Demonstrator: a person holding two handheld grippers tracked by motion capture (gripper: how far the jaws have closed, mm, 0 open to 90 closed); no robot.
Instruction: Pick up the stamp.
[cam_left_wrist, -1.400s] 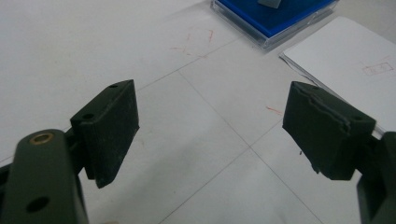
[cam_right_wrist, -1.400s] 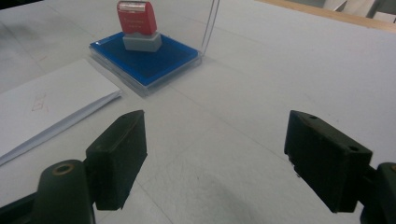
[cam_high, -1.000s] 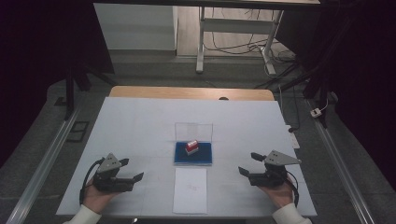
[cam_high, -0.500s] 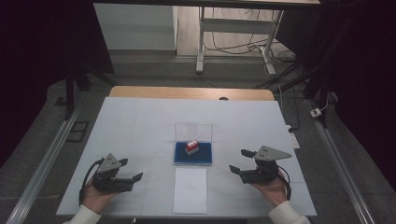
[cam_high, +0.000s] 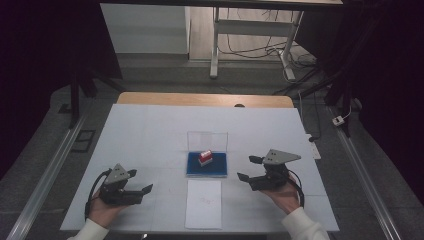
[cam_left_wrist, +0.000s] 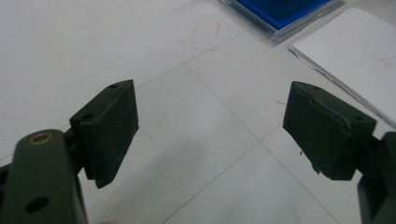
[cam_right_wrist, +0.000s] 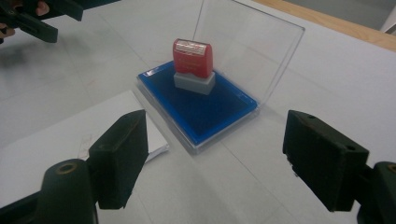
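- One red stamp (cam_right_wrist: 192, 57) is seen standing upright on the blue pad of one clear case (cam_high: 207, 165), lid raised, mid-table.
- One white paper pad (cam_high: 203, 204) is laid at the near edge, just before the case.
- Two grippers are held, jaws spread wide and empty: left gripper (cam_high: 139, 189) toward the near-left corner, right gripper (cam_high: 247, 168) just right of the case.

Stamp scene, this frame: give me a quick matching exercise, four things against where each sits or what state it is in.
Things:
1. red stamp
2. clear lid
3. white paper
4. right gripper

Places or states:
A. flat on the table, on the person's side of the blue pad
B. open, to the right of the pad
C. standing on the blue pad
D. upright behind the pad

Pairs: 1-C, 2-D, 3-A, 4-B
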